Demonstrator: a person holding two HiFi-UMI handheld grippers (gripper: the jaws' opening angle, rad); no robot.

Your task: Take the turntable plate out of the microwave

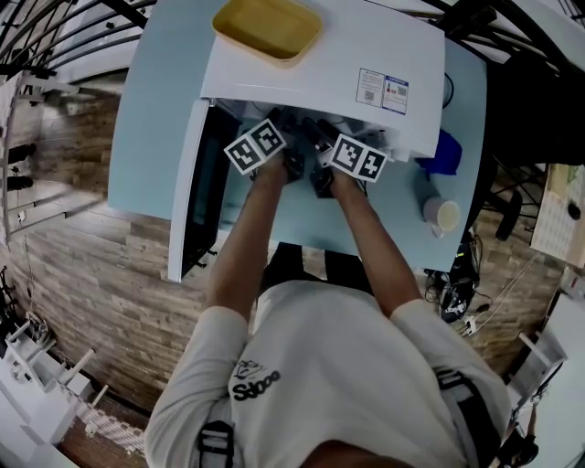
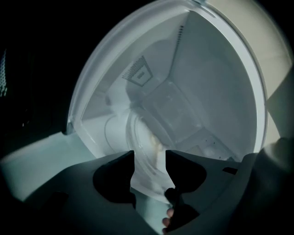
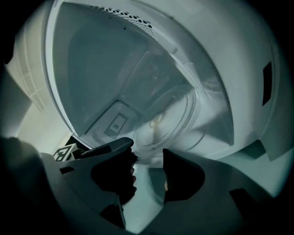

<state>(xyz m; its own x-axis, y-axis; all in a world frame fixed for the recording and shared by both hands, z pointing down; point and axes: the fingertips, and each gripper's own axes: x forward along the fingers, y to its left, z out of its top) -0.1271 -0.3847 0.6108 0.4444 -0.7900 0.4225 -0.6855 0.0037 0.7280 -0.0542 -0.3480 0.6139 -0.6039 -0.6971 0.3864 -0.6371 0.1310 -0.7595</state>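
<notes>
Pale blue desk [image 1: 155, 110], wood-plank floor [image 1: 91, 302]. Clear glass turntable plate [image 2: 144, 137] inside white microwave [image 1: 320, 64], its rim between the released left tool [image 2: 149, 155] jaws, just ahead of the released right tool [image 3: 148, 148].

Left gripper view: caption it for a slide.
Open left gripper straddling the glass plate at the microwave.

One microwave [image 1: 366, 55], with one door [image 1: 196, 192] swung open at nine o'clock. One yellow tray [image 1: 267, 27] on its top at twelve o'clock, and one printed label [image 1: 382, 90] at one o'clock. One glass turntable plate [image 2: 142, 133] inside. Two grippers, left gripper [image 2: 149, 155] and right gripper [image 3: 148, 149], each with one marker cube: left cube [image 1: 255, 146], right cube [image 1: 359, 157]. One pale blue table [image 1: 155, 110]. One cup [image 1: 441, 214] at three o'clock, with one blue object [image 1: 448, 151] beside it. One person, two bare forearms.
</notes>
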